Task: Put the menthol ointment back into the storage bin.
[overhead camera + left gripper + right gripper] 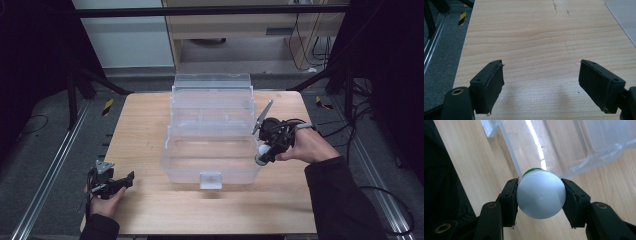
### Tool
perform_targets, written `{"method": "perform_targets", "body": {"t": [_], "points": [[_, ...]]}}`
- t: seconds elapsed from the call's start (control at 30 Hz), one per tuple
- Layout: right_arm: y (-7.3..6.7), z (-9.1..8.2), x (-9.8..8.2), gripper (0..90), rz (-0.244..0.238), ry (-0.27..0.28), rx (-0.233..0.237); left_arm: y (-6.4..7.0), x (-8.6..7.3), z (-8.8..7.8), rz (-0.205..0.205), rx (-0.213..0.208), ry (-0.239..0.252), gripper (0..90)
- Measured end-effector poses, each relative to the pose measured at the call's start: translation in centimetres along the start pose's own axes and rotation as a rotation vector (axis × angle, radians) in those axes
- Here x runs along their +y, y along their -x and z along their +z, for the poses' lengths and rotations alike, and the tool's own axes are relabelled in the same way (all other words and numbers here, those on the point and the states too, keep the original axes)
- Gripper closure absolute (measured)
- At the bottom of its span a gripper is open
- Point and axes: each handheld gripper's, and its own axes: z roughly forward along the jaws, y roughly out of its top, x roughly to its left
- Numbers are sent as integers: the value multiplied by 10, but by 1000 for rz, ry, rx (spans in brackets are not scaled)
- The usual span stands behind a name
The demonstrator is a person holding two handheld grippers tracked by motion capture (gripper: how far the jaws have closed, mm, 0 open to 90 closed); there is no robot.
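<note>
Pale wooden worktop [150,210], flanked by grey floor and metal rails, carries a clear plastic box [210,132].
A round white-bottomed container [541,193] with a green edge is clamped between the right gripper [264,152] jaws, beside the box's wall; the left gripper [541,82] jaws are spread over bare wood.

The high view is dim, with very dark sides, and only the tabletop [150,210] looks bright. In the left gripper view, soft shadows lie under the black fingers [489,82]. A white streak of glare shines on the clear box [534,135] (right gripper view). The round white bottle [540,194] looks a little blurry up close.
</note>
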Motion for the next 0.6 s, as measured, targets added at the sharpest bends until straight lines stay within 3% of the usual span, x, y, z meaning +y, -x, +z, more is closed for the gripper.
{"method": "perform_targets", "body": {"t": [0.6], "points": [[7, 25, 20, 503, -13, 19, -2, 1, 1, 0, 3, 0, 1, 196]]}}
